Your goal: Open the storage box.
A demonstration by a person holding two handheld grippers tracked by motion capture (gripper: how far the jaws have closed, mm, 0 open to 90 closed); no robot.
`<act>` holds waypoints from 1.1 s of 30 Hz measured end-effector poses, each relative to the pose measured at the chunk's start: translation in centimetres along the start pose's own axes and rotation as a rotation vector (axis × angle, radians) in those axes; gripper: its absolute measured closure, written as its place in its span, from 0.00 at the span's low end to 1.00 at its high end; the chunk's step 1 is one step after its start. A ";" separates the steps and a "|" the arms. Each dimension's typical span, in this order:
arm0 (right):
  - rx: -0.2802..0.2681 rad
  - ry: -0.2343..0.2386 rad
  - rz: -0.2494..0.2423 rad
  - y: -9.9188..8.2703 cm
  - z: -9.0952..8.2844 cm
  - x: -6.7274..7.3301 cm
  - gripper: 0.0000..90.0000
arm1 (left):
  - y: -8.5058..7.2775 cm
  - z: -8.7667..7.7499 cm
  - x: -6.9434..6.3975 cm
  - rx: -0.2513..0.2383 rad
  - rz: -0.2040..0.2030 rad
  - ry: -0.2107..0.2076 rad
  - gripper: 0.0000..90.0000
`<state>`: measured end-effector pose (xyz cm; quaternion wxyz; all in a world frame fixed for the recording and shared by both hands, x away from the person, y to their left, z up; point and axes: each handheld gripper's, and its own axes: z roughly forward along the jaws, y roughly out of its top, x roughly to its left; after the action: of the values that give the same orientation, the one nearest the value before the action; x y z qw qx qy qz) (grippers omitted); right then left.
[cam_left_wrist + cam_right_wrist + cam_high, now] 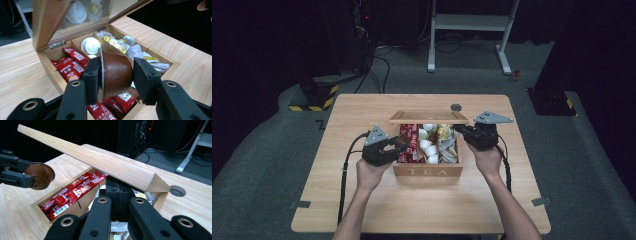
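Note:
A wooden tea box [427,171] stands mid-table with its lid [428,117] raised. My left gripper [401,144] is shut on a brown coffee capsule [117,75], held just above the box's left compartment of red sachets [72,65]. White capsules [90,45] fill the middle compartment and tea bags [130,47] the right one. My right gripper [117,192] is shut at the box's right side, and the lid's [112,167] edge lies across its tips. The right gripper view also has the capsule [41,176] at the left, over the sachets [72,192].
A round cable hole [456,107] sits in the table behind the box. Bare wood lies in front of the box and on both sides. Beyond the table are a white desk frame [472,22] and a yellow-striped base [314,97] on grey carpet.

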<state>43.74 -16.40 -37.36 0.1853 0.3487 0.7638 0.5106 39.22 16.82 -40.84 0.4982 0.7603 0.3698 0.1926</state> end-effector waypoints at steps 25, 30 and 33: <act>0.004 0.006 0.001 0.0 0.0 0.0 1.00 | -0.8 -2.4 1.2 -0.005 -0.031 0.052 0.65; 0.003 0.007 0.002 0.1 0.0 -0.1 1.00 | -1.1 -2.8 1.6 -0.003 -0.041 0.066 0.65; 0.005 0.007 0.001 0.1 0.0 -0.1 1.00 | -1.4 -2.9 1.9 0.002 -0.047 0.071 0.65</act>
<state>43.82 -16.47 -37.31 0.1813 0.3478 0.7654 0.5102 38.03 20.32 -40.97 0.4886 0.7445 0.4050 0.2074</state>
